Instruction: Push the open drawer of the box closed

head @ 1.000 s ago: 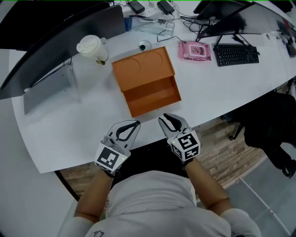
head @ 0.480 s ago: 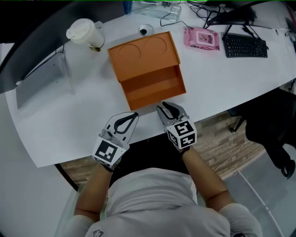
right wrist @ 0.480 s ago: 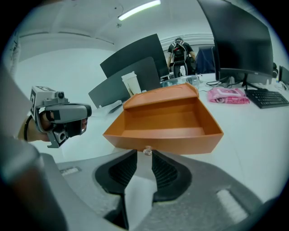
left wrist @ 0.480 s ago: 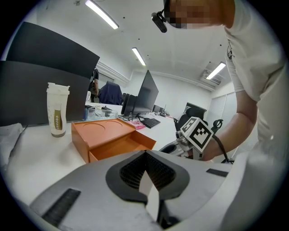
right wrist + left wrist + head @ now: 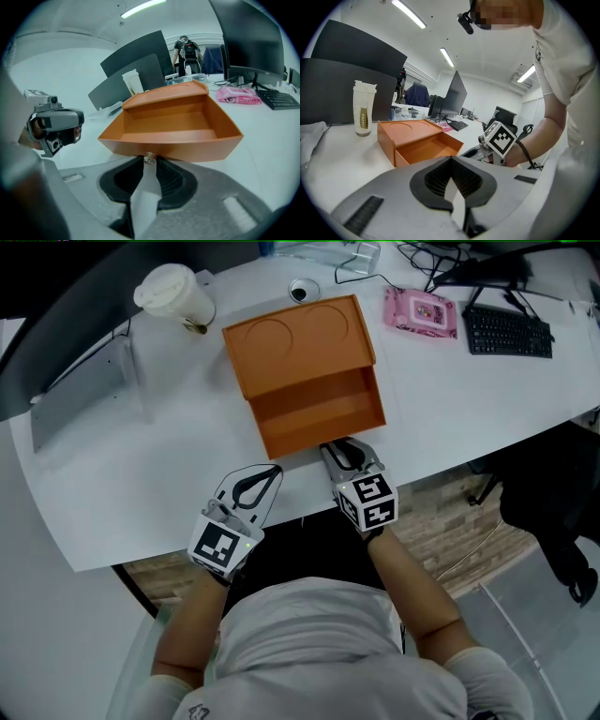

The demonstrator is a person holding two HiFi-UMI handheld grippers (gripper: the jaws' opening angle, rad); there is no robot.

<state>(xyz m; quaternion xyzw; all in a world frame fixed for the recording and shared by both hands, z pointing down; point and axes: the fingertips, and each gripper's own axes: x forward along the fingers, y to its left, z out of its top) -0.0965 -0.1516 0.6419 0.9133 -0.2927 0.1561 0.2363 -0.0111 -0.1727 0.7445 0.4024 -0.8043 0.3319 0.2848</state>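
Counter (image 5: pixel 141 474): white and curved. We see it carrying everything below. Its near edge runs just under both grippers.

Box (image 5: pixel 291 343): orange, set mid-counter and turned a little askew. We note two shallow round recesses in its top.

Drawer (image 5: pixel 319 413): pulled out of the box toward the person. It is open and we can see its floor bare. Its front panel faces the right gripper.

Right gripper (image 5: pixel 343 448): pointed down and forward at the middle of the drawer's front panel, tips right up against it. We read the jaws as only narrowly apart, and they have just been closing. The drawer's knob sits in the slit at their tips. We see a hairline of space either side of the knob, so we do not call it clamped. Its marker cube (image 5: pixel 366 502) rides behind, over the counter's edge.

Left gripper (image 5: pixel 272 470): jaws together, with nothing between them. It sits left of the right gripper and just short of the drawer's left front corner. In the left gripper view we see bare counter between its tips and the box.

Keyboard (image 5: pixel 509 332): black, far right on the counter, well apart from the box.

Cup (image 5: pixel 173 296): a lidded paper coffee cup, upright, beyond the box's left rear corner.

Pink packet (image 5: pixel 420 312): flat on the counter, between the box and the keyboard.

Knob (image 5: pixel 149 158): small and pale, at the centre of the drawer's front panel near its lower edge, flanked by the right jaws' tips.
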